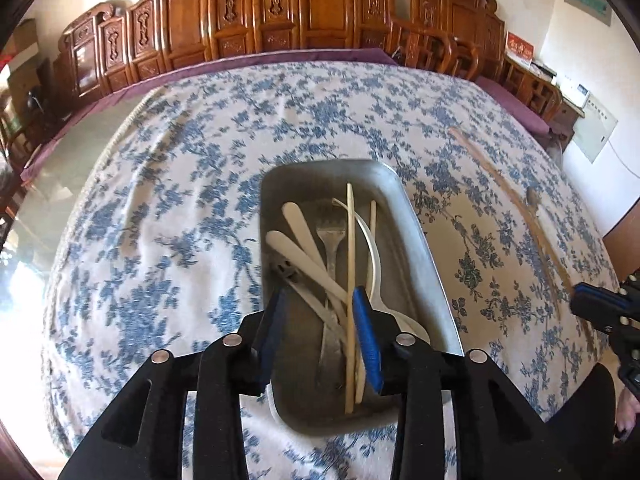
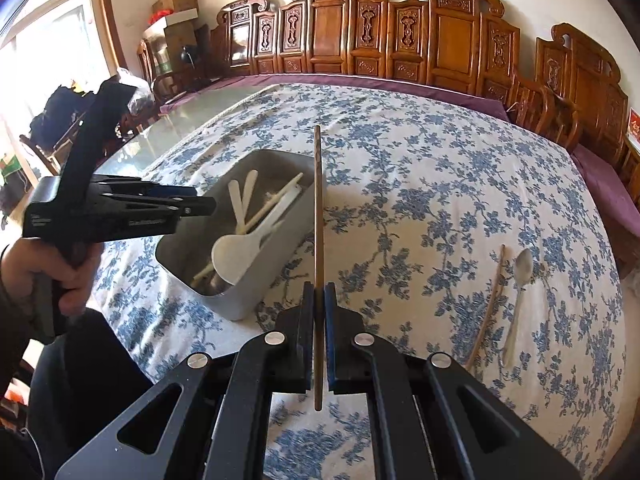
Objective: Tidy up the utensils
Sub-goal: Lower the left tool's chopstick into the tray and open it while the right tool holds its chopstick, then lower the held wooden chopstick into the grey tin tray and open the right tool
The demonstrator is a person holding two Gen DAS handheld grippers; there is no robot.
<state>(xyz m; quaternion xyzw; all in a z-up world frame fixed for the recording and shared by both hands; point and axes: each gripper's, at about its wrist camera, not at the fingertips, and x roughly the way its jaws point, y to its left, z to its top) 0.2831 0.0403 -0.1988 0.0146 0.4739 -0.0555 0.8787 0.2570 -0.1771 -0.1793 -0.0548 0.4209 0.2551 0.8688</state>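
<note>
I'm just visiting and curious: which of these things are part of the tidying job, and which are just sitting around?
Part of the job:
- metal tray holding utensils
- brown chopstick clamped in the right gripper
- chopstick and spoon lying loose on the tablecloth
- left gripper, open over the tray

Just there:
- carved wooden chairs
- cardboard boxes

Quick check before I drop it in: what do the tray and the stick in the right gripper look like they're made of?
Metal tray: looks like stainless steel or aluminium, dull grey brushed finish with soft reflections. Chopstick clamped in the right gripper: probably wood or bamboo, matte brown, no shine; grain is too fine to confirm.
</note>
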